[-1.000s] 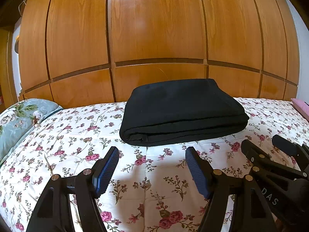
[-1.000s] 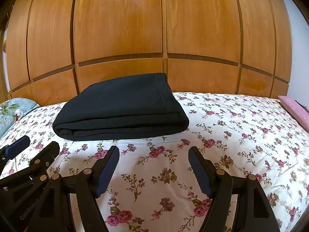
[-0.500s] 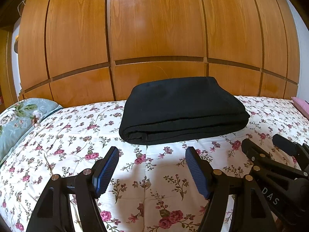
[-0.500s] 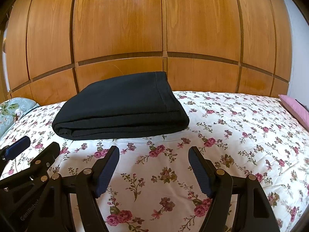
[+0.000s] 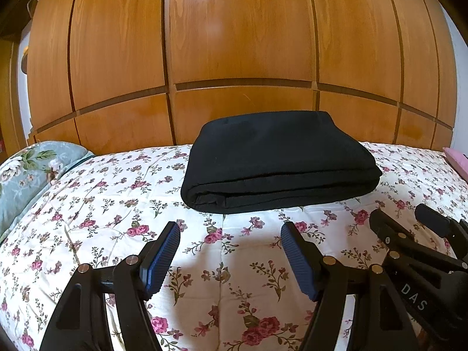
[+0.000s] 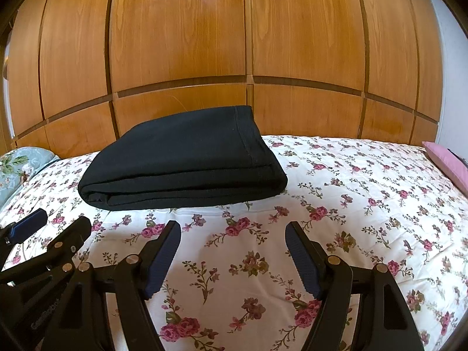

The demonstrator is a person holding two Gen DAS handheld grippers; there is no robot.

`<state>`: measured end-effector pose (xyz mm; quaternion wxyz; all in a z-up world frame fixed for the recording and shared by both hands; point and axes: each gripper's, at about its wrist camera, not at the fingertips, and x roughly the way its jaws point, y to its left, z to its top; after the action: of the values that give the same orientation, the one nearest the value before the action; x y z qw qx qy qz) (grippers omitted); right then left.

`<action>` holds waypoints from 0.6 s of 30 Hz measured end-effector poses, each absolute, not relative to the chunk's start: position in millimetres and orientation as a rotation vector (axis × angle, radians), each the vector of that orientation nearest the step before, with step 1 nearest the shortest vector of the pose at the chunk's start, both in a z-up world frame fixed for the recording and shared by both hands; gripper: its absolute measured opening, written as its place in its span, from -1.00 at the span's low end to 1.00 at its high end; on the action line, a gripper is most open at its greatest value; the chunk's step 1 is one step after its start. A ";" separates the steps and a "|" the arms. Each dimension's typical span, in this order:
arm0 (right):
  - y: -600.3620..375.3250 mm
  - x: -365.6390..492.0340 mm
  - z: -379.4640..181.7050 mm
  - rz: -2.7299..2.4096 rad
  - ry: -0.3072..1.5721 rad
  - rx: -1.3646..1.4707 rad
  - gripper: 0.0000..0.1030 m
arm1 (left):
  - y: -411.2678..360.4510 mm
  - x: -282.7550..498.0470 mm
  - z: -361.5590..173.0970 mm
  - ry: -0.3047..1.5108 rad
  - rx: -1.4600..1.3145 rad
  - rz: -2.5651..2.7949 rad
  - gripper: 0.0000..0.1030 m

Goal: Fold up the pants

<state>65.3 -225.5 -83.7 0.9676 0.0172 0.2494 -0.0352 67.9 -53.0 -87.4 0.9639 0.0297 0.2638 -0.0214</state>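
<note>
The black pants [image 5: 278, 163] lie folded in a thick flat rectangle on the floral bedspread [image 5: 102, 204], near the wooden wardrobe. They also show in the right wrist view [image 6: 187, 161]. My left gripper [image 5: 231, 231] is open and empty, a short way in front of the folded edge. My right gripper [image 6: 232, 231] is open and empty, also in front of the pants and toward their right end. The right gripper's body shows at the lower right of the left wrist view [image 5: 415, 245], and the left gripper's body shows at the lower left of the right wrist view [image 6: 44, 242].
A wooden panelled wardrobe [image 5: 239, 58] stands right behind the bed. A green floral pillow [image 5: 29, 169] lies at the left end. A pink pillow [image 6: 447, 166] lies at the right end. The bedspread [image 6: 365, 204] stretches right of the pants.
Both grippers have drawn back and lifted slightly, so the folded pants sit a little higher in both views. The pants have not moved and both grippers stay open.
</note>
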 end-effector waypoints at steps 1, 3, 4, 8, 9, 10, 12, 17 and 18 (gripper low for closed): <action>-225.4 65.1 -83.5 -0.072 0.504 0.035 0.44 | -53.2 67.8 -87.3 0.533 0.061 -0.043 0.41; -225.3 64.8 -83.8 -0.071 0.502 0.035 0.44 | -53.9 67.7 -87.4 0.533 0.065 -0.045 0.41; -225.1 65.2 -84.0 -0.071 0.504 0.034 0.44 | -54.3 67.8 -87.5 0.534 0.066 -0.045 0.41; -225.4 65.1 -84.0 -0.071 0.503 0.033 0.44 | -54.2 67.5 -87.3 0.534 0.065 -0.045 0.41; -225.3 65.0 -84.0 -0.070 0.502 0.033 0.44 | -54.0 67.2 -87.3 0.535 0.065 -0.044 0.41; -225.2 64.9 -83.9 -0.071 0.503 0.033 0.44 | -54.0 67.3 -87.3 0.537 0.064 -0.044 0.41; -225.2 65.0 -84.0 -0.071 0.505 0.033 0.44 | -53.7 68.1 -87.6 0.542 0.064 -0.044 0.41; -225.6 64.9 -84.2 -0.069 0.503 0.033 0.44 | -53.5 67.6 -87.0 0.539 0.065 -0.045 0.41; -225.6 65.0 -84.3 -0.069 0.504 0.032 0.44 | -53.4 68.2 -87.3 0.541 0.065 -0.047 0.41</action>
<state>65.0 -225.6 -84.3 0.9677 0.0160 0.2491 -0.0340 68.2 -53.4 -87.3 0.9629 0.0320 0.2671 -0.0234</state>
